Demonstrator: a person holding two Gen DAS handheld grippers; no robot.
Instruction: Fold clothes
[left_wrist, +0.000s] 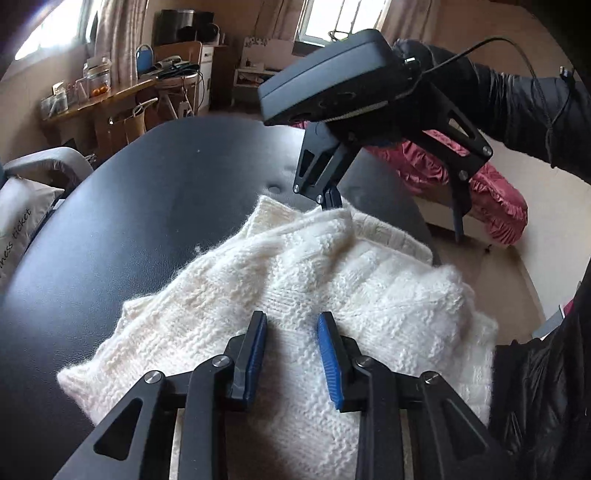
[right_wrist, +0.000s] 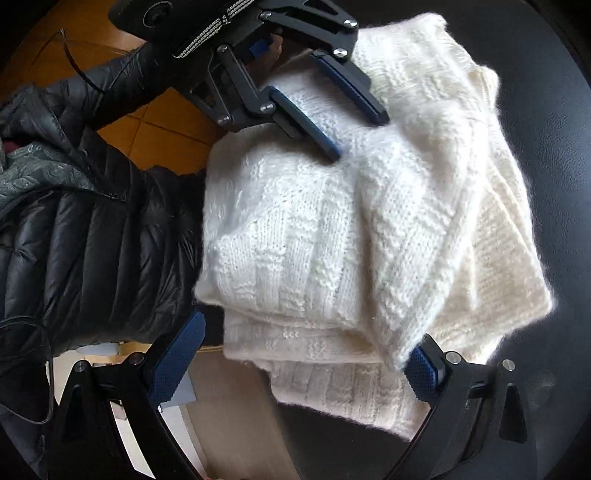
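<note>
Blue pads (left_wrist: 330, 360) of your left gripper (left_wrist: 293, 354) stand apart over the white knitted sweater (left_wrist: 295, 269), gripping nothing. It lies folded and fluffy on the dark table (left_wrist: 155, 192): soft, light, floppy. Your right gripper (right_wrist: 295, 365) gapes wide too, so pinch doubled edges, not loose fuzz.

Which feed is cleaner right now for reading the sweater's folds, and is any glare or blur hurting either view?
Right wrist view: sharp; knit ribs and stacked folds of the white fluffy knitted sweater read clearly, edges bowed by fisheye. Left wrist view: blown-out window, soft sheen on the black padded table, sweater nap slightly washed out, no motion blur.
</note>
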